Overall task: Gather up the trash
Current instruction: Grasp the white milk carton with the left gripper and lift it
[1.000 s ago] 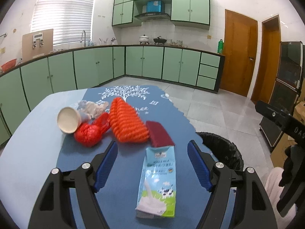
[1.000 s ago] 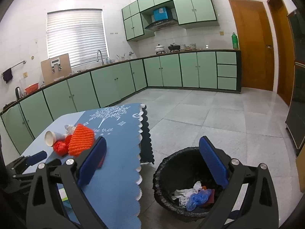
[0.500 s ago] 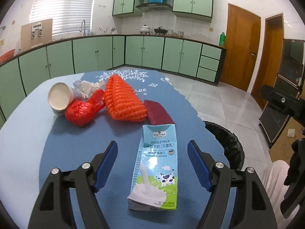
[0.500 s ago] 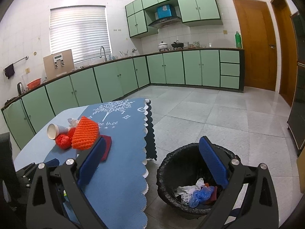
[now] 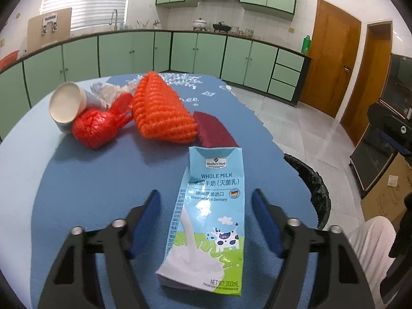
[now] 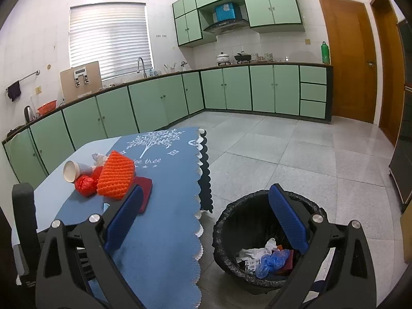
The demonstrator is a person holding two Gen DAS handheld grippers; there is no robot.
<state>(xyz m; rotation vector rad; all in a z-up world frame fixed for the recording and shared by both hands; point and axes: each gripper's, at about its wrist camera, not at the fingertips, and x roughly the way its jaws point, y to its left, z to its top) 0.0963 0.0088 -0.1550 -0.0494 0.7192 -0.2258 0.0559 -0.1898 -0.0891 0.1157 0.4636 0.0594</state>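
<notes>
Since the earlier frame the left tool (image 5: 206,221) had advanced over the worktop (image 5: 103,180) until its wide-open, empty blue pads flanked the flattened milk carton (image 5: 208,219), which lay flat between them but untouched, while the right tool (image 6: 203,221), equally wide open and empty, had shifted only slightly above the black-lined trash bin (image 6: 267,239). The carton was thin and glossy, so closing too high could let the pads slip over it or push it along the blue tablecloth (image 6: 159,231). Ahead of the left tool lay an orange mesh sleeve (image 5: 162,113), a red net (image 5: 97,126), a paper cup (image 5: 67,105) and a dark red sponge (image 5: 213,131), with green kitchen cabinets (image 5: 180,49) and a tiled floor (image 6: 296,159) beyond.
</notes>
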